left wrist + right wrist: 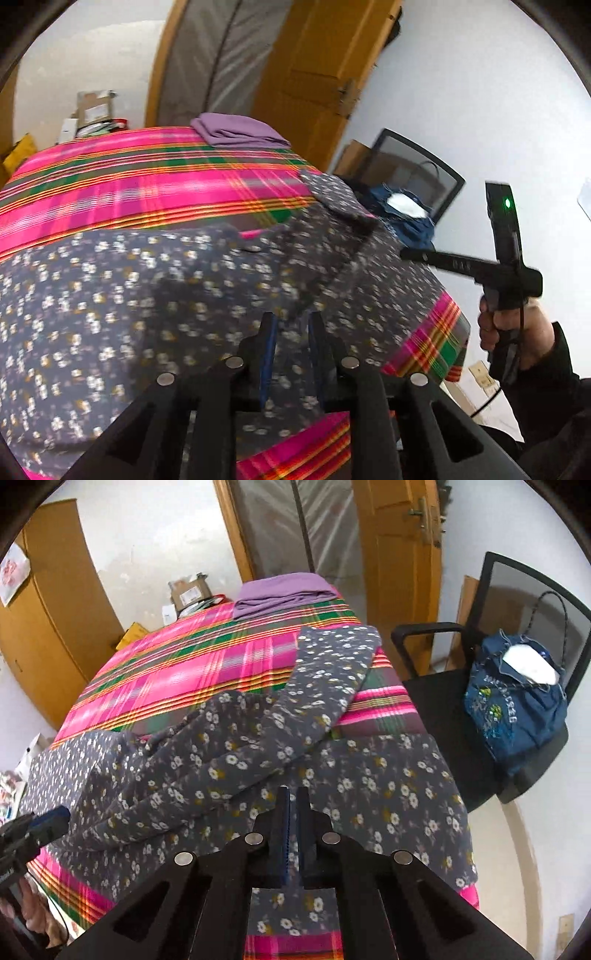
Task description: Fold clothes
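A dark grey floral garment (110, 295) (369, 782) lies spread on a table under a pink plaid cloth (110, 177) (184, 664). One long sleeve (332, 664) is laid slanting across its body toward the table's far right. My left gripper (291, 325) hovers over the blurred fabric with its jaws apart, and no cloth is pinched between them. In the right wrist view, the left gripper (55, 818) sits at the garment's left edge. My right gripper (294, 794) stands over the garment's near part, jaws nearly together and empty. A person's hand holds the right gripper (404, 254) beside the garment's right edge.
A folded purple cloth (236, 134) (280, 590) rests at the table's far end. A black office chair (443, 686) stands close to the table's right side and carries a blue denim bag (517, 709). Wooden doors, a cupboard and boxes line the walls behind.
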`<action>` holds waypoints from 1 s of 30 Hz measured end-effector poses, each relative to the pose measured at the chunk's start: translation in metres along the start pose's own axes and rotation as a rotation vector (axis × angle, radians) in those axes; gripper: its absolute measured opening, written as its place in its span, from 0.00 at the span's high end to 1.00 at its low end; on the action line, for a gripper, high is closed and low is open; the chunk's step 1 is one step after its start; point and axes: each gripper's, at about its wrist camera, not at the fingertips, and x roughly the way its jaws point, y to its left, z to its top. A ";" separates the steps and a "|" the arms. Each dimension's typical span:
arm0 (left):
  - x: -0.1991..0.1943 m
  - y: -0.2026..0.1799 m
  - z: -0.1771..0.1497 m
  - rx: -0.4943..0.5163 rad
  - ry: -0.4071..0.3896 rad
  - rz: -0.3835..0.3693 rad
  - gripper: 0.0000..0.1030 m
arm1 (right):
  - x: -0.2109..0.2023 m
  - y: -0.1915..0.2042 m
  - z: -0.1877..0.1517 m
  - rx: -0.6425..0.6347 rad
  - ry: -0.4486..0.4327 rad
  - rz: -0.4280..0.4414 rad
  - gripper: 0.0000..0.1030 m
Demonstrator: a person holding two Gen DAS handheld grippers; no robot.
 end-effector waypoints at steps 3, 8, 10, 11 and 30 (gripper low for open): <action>0.009 -0.007 0.005 0.040 0.019 -0.009 0.82 | -0.006 0.006 0.015 -0.017 -0.059 -0.001 0.67; 0.030 -0.018 0.009 0.093 0.065 -0.046 0.73 | 0.021 0.028 0.045 -0.144 -0.025 -0.016 0.63; 0.037 -0.019 0.009 0.101 0.081 -0.054 0.73 | 0.040 0.033 0.052 -0.183 0.021 -0.036 0.63; 0.040 -0.020 0.009 0.105 0.089 -0.056 0.73 | 0.047 0.033 0.053 -0.190 0.042 -0.044 0.63; 0.070 -0.042 0.016 0.269 0.159 -0.055 0.73 | 0.032 -0.014 0.031 -0.060 0.013 -0.004 0.97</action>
